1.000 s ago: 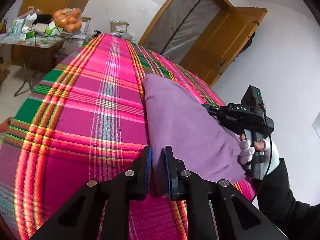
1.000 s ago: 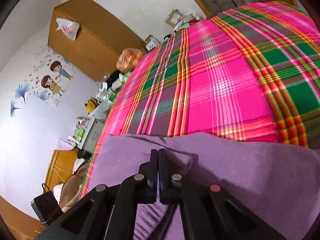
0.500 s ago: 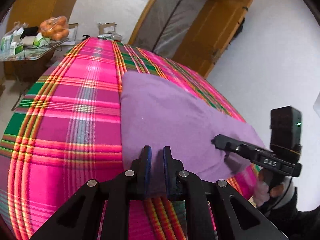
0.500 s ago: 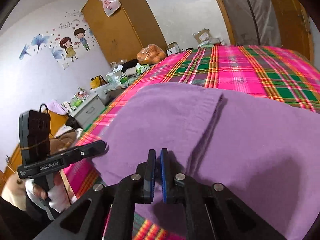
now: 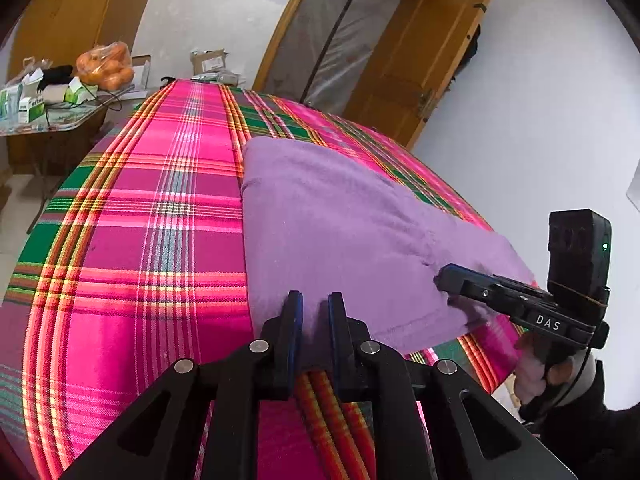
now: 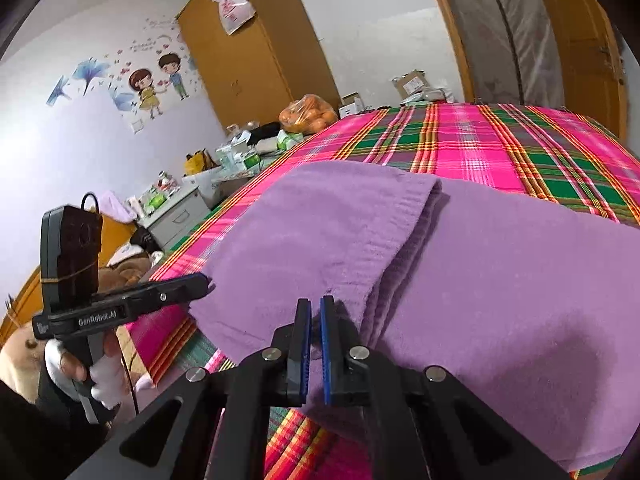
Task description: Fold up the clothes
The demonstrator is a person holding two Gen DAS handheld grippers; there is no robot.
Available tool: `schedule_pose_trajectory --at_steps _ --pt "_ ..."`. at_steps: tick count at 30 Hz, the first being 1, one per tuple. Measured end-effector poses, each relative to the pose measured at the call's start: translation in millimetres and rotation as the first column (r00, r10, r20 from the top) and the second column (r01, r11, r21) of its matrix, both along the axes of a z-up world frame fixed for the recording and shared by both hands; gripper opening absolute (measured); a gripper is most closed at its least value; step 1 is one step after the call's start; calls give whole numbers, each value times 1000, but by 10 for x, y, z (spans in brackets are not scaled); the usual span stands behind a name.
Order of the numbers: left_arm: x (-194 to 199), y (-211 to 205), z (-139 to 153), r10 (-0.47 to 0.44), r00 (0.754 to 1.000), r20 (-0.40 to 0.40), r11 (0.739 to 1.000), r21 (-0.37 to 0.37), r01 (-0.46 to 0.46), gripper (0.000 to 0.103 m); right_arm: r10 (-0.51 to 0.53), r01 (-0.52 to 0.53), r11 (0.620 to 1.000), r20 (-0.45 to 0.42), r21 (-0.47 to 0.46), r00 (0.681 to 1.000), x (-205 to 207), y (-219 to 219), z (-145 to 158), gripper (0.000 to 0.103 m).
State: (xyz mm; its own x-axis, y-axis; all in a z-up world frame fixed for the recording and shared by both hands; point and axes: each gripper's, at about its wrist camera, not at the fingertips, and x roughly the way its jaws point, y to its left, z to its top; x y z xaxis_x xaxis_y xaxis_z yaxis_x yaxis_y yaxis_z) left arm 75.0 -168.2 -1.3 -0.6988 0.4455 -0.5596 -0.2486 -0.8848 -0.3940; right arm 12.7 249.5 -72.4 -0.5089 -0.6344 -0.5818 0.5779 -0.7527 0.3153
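A purple cloth (image 5: pixel 340 220) lies flat on the pink plaid bed (image 5: pixel 160 240), with one flap (image 6: pixel 320 232) folded over its left part. My left gripper (image 5: pixel 315 304) hovers at the cloth's near edge, open by a narrow gap, with nothing gripped between the fingers. In the right wrist view the left gripper (image 6: pixel 202 280) sits at the cloth's (image 6: pixel 500 280) near left corner. My right gripper (image 6: pixel 315 308) is open a slit above the folded flap's near edge. From the left wrist view the right gripper (image 5: pixel 440 278) rests its tip against a small pucker in the cloth.
A side table at the bed's far left holds a bag of oranges (image 5: pixel 106 66) and boxes. A wooden wardrobe (image 6: pixel 256 60) and a door (image 5: pixel 436 60) stand beyond the bed (image 6: pixel 480 148). A white cabinet (image 6: pixel 176 216) sits by the wall. Gloved hands (image 5: pixel 532 368) hold both grippers.
The right gripper carried the cloth's edge over toward the near side, laid it down and went from shut to slightly open. The left gripper kept its narrow gap and shifted little.
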Motion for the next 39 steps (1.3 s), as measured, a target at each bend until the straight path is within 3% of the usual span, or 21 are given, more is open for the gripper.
schedule_pose_trajectory --at_steps 3,5,10,14,16,17,18,20,26,29,35,39 --pt "-48 11 80 -8 1000 -3 1000 -4 8 13 -3 3 1000 21 -1 1000 -55 14 100 3" --pt "-99 24 154 -10 1000 -11 1000 -12 10 13 -24 24 1000 -13 -8 1000 -116 25 215 5" --pt "-404 45 352 20 999 -45 999 -34 -21 13 -39 43 994 44 -96 998 -500 -24 336 8" --pt "-743 59 393 54 998 -32 996 -63 -56 13 -41 55 992 127 -111 991 -871 -188 297 8" --pt "-886 73 353 64 998 3 995 -75 -63 13 -63 76 995 174 -66 983 -1063 -235 191 8" --pt "-948 81 313 69 997 30 994 -84 -66 13 -76 94 993 213 -75 974 -1151 -192 116 7" --pt "-982 92 272 68 996 51 994 -91 -63 13 -87 117 988 259 -101 962 -1236 -118 32 0" --pt "-1019 116 189 56 995 84 993 -105 -47 13 -103 154 978 323 -139 941 -1362 -5 -87 0" --pt "-1045 73 321 20 999 43 997 -78 -17 13 -129 202 962 345 -184 930 -1480 118 -150 2" --pt "-1213 74 423 38 999 15 994 -107 -36 13 -142 226 952 356 -205 923 -1540 179 -182 2" --pt "-1682 172 260 46 993 105 988 -151 -30 13 -167 273 930 380 -247 910 -1658 302 -245 0" --pt "-1698 258 208 27 996 90 983 -183 -10 14 -181 277 932 362 -232 914 -1678 286 -245 0"
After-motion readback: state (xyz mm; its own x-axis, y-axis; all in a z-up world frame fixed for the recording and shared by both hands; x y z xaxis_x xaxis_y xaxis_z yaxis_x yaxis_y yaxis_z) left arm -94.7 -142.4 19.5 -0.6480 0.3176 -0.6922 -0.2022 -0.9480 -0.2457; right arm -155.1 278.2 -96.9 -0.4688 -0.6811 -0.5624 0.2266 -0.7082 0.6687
